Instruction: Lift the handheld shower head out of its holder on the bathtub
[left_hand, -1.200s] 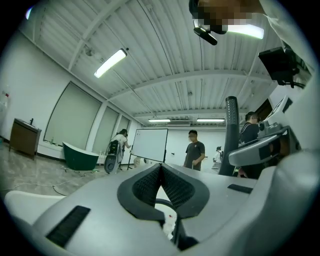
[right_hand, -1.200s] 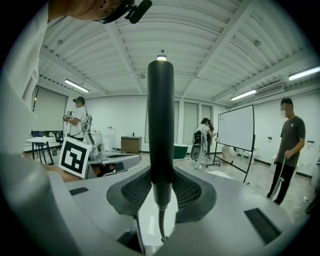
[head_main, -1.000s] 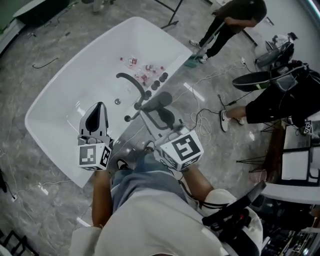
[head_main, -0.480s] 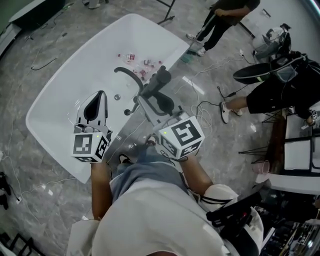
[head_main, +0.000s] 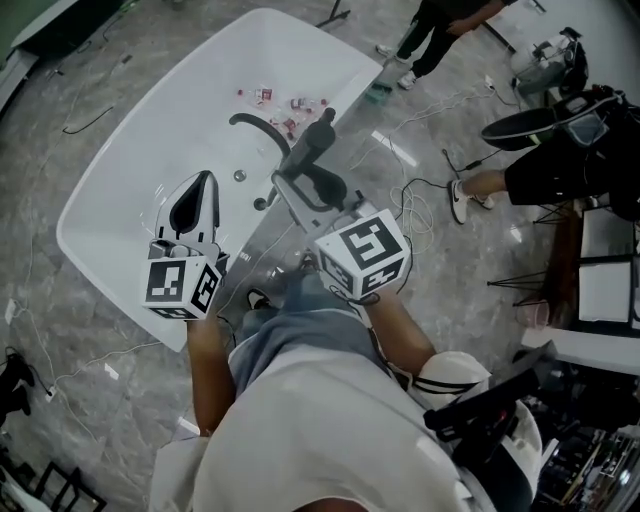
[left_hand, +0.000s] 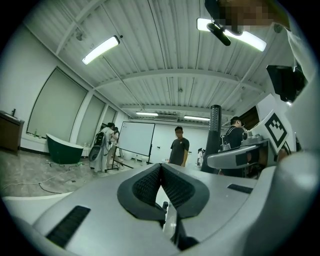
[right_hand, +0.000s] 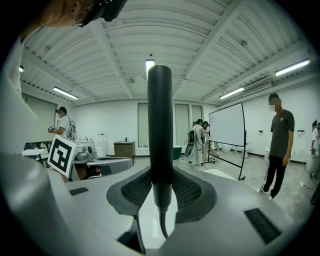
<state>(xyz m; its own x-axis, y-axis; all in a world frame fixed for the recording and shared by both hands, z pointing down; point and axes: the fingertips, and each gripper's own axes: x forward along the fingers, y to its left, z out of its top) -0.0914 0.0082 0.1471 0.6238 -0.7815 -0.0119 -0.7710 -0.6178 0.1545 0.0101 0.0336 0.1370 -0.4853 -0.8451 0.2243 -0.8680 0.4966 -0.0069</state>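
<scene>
Shower head stands upright beside the bathtub rim in the head view, its long axis rising from the right tongs; the left tongs hover over the bathtub's basin, well apart from it. Left gripper view: tongs closed, nothing between them. Right gripper view: tongs clamped on the vertical handle, hose hanging below toward the bathtub; a straight upward pull along that axis looks like what the lift needs.

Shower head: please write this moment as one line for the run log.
right tongs: shut on shower head handle | left tongs: shut, empty | shower head: upright, at bathtub edge
</scene>
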